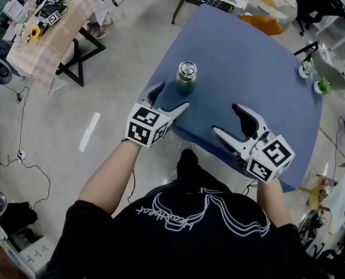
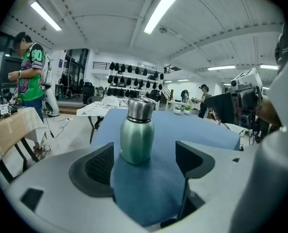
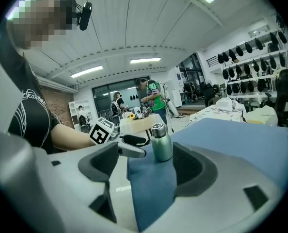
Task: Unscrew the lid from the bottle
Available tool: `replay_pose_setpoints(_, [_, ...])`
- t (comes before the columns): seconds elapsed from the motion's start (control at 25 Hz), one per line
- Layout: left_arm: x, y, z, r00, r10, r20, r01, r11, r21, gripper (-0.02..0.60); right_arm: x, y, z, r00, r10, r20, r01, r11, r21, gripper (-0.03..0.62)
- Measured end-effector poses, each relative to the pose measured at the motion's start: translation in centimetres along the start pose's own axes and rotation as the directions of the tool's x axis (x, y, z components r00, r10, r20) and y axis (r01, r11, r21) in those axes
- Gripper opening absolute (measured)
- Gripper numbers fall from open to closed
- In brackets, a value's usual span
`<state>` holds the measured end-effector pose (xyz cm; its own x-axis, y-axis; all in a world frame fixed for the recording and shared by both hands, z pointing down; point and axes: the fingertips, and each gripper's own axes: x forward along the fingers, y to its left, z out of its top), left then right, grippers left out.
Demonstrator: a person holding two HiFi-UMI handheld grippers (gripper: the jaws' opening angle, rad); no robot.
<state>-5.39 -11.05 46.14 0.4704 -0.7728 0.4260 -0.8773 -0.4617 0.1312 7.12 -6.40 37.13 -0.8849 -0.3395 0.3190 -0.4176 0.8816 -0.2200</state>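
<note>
Left gripper [image 1: 173, 95] wide open beside green bottle [image 1: 185, 83], lid [image 1: 187, 69] on, right gripper [image 1: 225, 118] open, empty, blue table [image 1: 265, 68]

White script word on black shirt [image 1: 103, 237], seen upside down in head view: perhaps "Heartbeat", not certain. Same script on the shirt in right gripper view, unreadable. Green jersey [image 2: 30, 74] on person at far left: large pale two-digit number, digits unclear. Cubes on left gripper [image 1: 171, 96] and right gripper [image 1: 226, 118]: black-white square code patterns, no letters.
</note>
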Motion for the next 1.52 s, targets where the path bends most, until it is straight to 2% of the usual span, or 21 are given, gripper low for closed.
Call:
replay_pose_setpoints(0.24, [3.1, 0.8, 0.5, 0.998, -0.056, -0.025, 0.058, 0.996, 0.075, 0.383, 2.8, -3.0, 0.6, 0.999, 0.04, -0.014, -0.04, 0.999, 0.011, 0.347])
replay_pose_setpoints(0.48, [5.2, 0.9, 0.9, 0.991, -0.132, -0.021, 0.133, 0.978, 0.159, 0.382, 6.3, -5.1, 1.4, 0.995, 0.096, -0.029, -0.097, 0.995, -0.021, 0.348])
replay_pose_setpoints(0.68, [6.0, 0.8, 1.2, 0.986, -0.169, 0.013, 0.165, 0.975, 0.146, 0.382, 9.0, -5.3, 2.1, 0.986, 0.16, -0.038, -0.161, 0.986, -0.047, 0.347])
replay_pose_setpoints(0.92, [6.0, 1.2, 0.9, 0.983, -0.185, 0.011, 0.181, 0.969, 0.169, 0.364, 12.6, -4.1, 2.6, 0.972, 0.228, -0.052, -0.233, 0.967, -0.1, 0.344])
replay_pose_setpoints(1.12, [6.0, 1.3, 0.9, 0.981, -0.193, 0.025, 0.186, 0.968, 0.169, 0.36, 14.3, -3.3, 3.0, 0.963, 0.262, -0.066, -0.27, 0.945, -0.185, 0.334])
replay_pose_setpoints(1.28, [6.0, 1.4, 0.8, 0.979, -0.202, 0.01, 0.198, 0.965, 0.174, 0.359, 15.5, -3.1, 3.0, 0.961, 0.266, -0.078, -0.277, 0.94, -0.202, 0.324])
replay_pose_setpoints(1.52, [5.7, 1.5, 0.8, 0.976, -0.22, 0.014, 0.214, 0.96, 0.179, 0.359, 16.6, -2.7, 3.3, 0.972, 0.221, -0.083, -0.235, 0.945, -0.228, 0.31])
